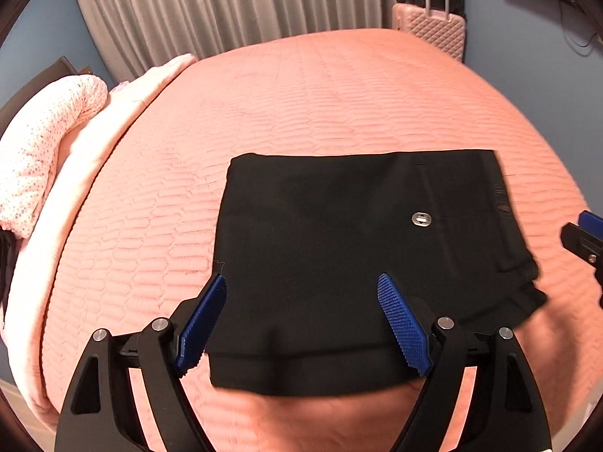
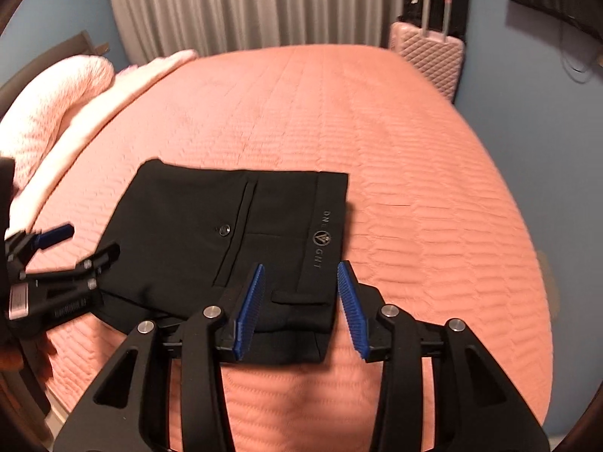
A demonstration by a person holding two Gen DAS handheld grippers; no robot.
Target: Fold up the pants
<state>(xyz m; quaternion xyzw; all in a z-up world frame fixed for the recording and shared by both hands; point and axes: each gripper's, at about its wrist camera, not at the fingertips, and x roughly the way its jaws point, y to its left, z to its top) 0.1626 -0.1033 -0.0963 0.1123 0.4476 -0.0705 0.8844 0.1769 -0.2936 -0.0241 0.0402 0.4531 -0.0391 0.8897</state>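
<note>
At the far left, a speckled pink pillow point(image 1: 45, 139) lies at the edge of the bed point(image 1: 320, 94). The left gripper point(image 1: 301, 286) hovers over the near left part of the pants point(image 1: 358, 256), its jaws wide apart and holding nothing. The black pants lie folded into a flat rectangle on the pink bedspread. The right gripper point(image 2: 301, 275) hangs above their waistband end, jaws also apart. A pink suitcase point(image 2: 429, 52) stands beyond the bed's far right corner.
</note>
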